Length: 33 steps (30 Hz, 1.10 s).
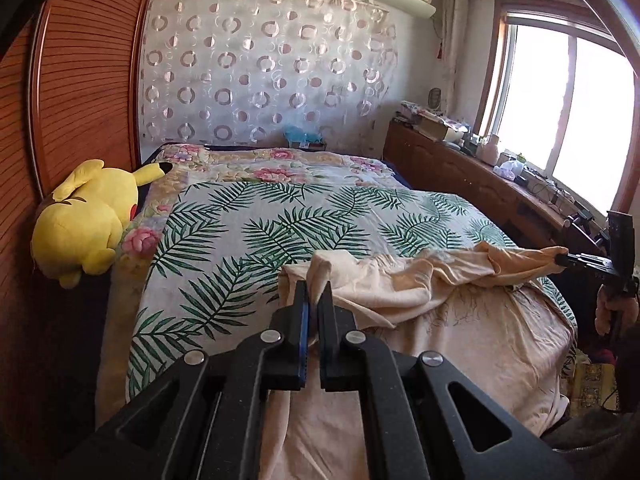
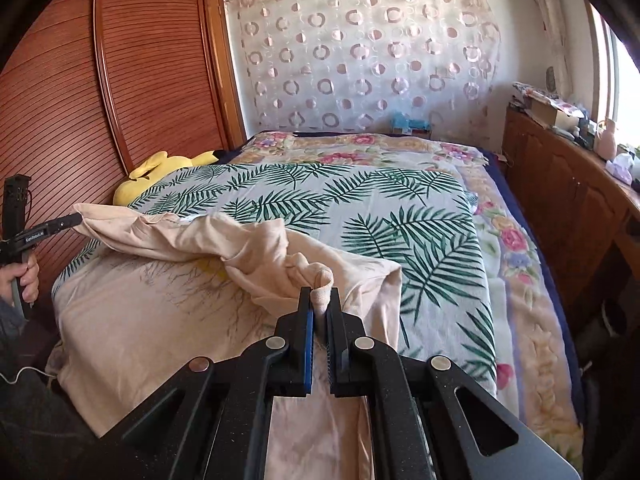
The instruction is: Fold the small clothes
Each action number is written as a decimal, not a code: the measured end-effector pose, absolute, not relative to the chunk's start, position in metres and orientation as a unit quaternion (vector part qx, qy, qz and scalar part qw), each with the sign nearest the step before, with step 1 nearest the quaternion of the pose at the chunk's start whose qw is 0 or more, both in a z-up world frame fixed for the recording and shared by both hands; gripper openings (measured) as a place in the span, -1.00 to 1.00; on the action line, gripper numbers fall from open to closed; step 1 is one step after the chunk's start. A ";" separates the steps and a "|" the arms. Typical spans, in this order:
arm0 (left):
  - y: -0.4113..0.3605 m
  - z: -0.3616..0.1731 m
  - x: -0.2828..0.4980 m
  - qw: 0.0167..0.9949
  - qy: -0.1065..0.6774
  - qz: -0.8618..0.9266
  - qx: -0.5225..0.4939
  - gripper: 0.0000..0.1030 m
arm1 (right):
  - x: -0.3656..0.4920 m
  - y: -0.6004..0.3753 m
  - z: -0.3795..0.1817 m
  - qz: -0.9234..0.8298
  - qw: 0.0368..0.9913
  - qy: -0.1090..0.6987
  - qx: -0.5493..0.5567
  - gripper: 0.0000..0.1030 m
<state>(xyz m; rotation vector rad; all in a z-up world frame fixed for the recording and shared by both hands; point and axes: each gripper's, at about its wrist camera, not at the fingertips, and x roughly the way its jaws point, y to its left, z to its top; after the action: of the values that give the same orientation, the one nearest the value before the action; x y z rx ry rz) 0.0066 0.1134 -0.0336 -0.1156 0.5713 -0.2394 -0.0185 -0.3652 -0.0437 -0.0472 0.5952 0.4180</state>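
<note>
**Peach garment pinched at both ends over the bed**

The left gripper (image 1: 314,292) is clamped on a bunched fold of the peach garment (image 1: 460,320), which rises between its two black fingers (image 1: 298,304) and spills away to the right. The right gripper (image 2: 320,300) is closed the same way on another gathered corner of the cloth, a rounded knob of fabric poking up between its tips. Between the two tools the garment hangs in a loose, twisted band, lifted off the bed (image 1: 248,232), while the rest of it lies spread flat toward the near edge of the mattress.

In the right wrist view the left gripper reaches in from the far left, level and pointing sideways, with a bare hand (image 2: 26,280) wrapped round its upright handle. In the left wrist view the right gripper comes in from the far right, also roughly level, its hand (image 1: 616,312) low on the grip.

The garment is soft, thin and creased, with a faint line drawing on its flat part. The bedcover is white with green fern leaves over a flowered quilt. A yellow plush toy (image 1: 84,220) lies against the ribbed brown wardrobe (image 1: 80,100) at the bed's left side
</note>
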 end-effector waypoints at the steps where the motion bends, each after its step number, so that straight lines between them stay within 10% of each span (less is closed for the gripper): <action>1: 0.116 -0.030 0.001 0.952 0.276 -0.118 -0.058 -0.92 | -0.023 -0.366 -0.039 0.202 0.935 0.291 -0.023 -0.91; 19: 0.125 -0.042 -0.032 0.948 0.306 -0.077 -0.041 -0.73 | -0.069 -0.366 -0.041 0.189 0.912 0.359 -0.053 -0.90; 27: 0.121 -0.029 -0.025 0.953 0.290 -0.078 -0.027 0.25 | -0.058 -0.365 -0.011 0.173 0.926 0.331 -0.059 -0.78; 33: 0.114 -0.033 -0.005 0.950 0.296 -0.094 -0.026 0.57 | -0.053 -0.367 -0.006 0.175 0.930 0.319 -0.056 -0.38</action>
<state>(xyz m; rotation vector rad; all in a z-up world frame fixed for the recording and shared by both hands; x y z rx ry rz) -0.0046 0.1140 -0.0326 -0.0521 0.6022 -0.1906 -0.0535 -0.3667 -0.0061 -0.1137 0.6529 0.3580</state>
